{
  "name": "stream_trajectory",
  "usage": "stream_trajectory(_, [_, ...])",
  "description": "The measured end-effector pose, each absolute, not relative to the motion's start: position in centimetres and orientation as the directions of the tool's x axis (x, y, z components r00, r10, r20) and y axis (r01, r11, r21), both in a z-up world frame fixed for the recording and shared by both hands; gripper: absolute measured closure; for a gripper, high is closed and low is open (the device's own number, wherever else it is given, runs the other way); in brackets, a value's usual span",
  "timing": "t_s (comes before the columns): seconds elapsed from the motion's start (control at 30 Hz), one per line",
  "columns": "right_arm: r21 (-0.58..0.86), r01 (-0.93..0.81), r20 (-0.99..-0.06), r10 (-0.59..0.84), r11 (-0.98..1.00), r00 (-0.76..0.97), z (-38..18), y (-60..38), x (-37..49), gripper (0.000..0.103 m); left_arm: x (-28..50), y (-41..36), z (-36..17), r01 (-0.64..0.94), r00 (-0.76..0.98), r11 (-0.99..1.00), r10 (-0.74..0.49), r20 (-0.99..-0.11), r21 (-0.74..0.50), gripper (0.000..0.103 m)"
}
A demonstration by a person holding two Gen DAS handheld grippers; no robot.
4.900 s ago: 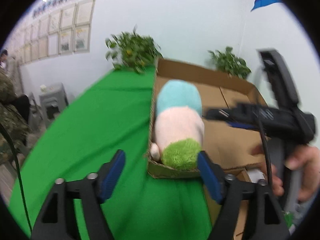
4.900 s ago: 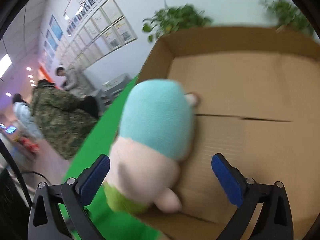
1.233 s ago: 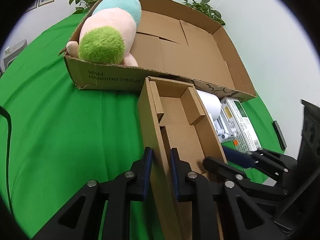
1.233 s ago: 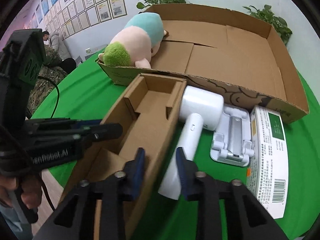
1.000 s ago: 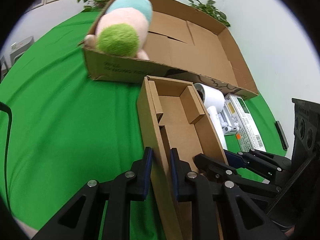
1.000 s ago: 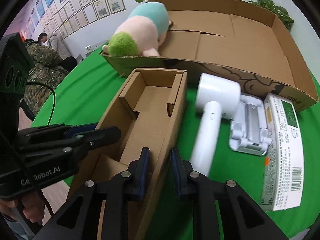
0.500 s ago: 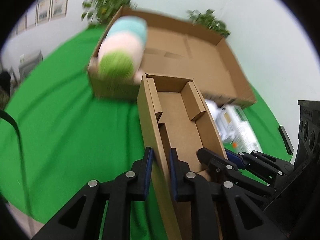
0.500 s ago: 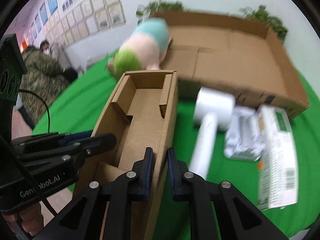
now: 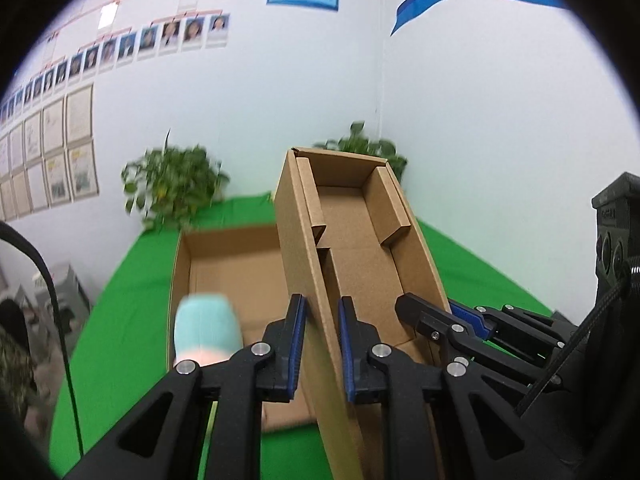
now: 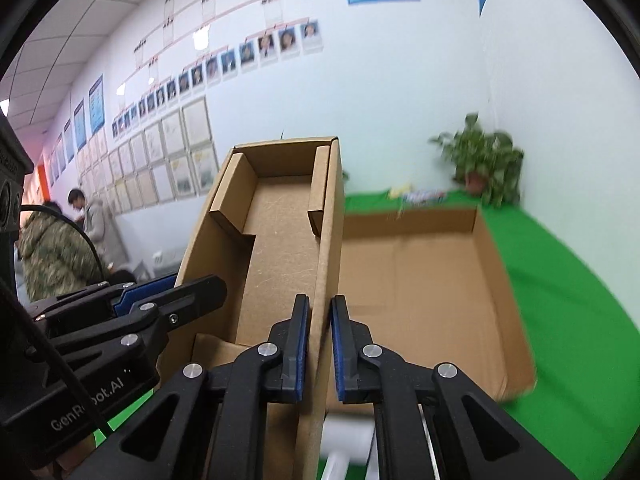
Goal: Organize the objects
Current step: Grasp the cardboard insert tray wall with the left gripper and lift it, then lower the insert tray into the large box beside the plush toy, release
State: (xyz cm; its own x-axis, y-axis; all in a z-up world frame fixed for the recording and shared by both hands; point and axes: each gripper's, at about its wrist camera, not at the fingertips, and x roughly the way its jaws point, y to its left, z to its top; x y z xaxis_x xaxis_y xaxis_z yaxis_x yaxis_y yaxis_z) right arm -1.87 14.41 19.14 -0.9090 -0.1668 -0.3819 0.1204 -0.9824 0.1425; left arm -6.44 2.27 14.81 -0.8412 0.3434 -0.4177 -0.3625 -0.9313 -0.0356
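Observation:
I hold a long, open, empty cardboard box in the air with both grippers, above the large flat carton. My left gripper is shut on its left wall. My right gripper is shut on its right wall. The large carton lies on the green table below. The plush toy with a teal end lies in the carton's near left part. A white hair dryer shows blurred under the right gripper.
The green table spreads around the carton. Potted plants stand at its far edge against the white wall. People stand at the far left of the room.
Both grippers have lifted the long box and carried it forward over the large carton. The hair dryer and white packages have dropped out of sight below.

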Motion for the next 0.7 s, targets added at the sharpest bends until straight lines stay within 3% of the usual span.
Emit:
stream_trajectory(0.17, [0.122,0.11,-0.378,-0.148,-0.986,-0.914,22.3,14.7,-7.7,0.095,-12.5,3.2,17.1,-0.367,-0.838,-0.93,0.345,-0.423,-0.032,0.088])
stream_trajectory(0.33, [0.151,0.107,-0.447,-0.165,-0.983,-0.879,22.5,14.8,-17.4,0.096,-18.7,2.9,17.2,-0.348,-0.807,-0.935,0.338,-0.484,-0.073,0.088])
stream_trajectory(0.5, [0.156,0.083,-0.495,-0.151,-0.984,-0.855,20.1,14.8,-23.8,0.096,-21.7,2.8,15.1,-0.328,-0.773,-0.941,0.32,-0.547,-0.087,0.089])
stream_trajectory(0.7, [0.197,0.076,-0.553,-0.174,-0.978,-0.815,13.2,14.9,-28.3,0.096,-24.0,2.7,11.2,-0.288,-0.733,-0.957,0.241,-0.637,-0.032,0.09])
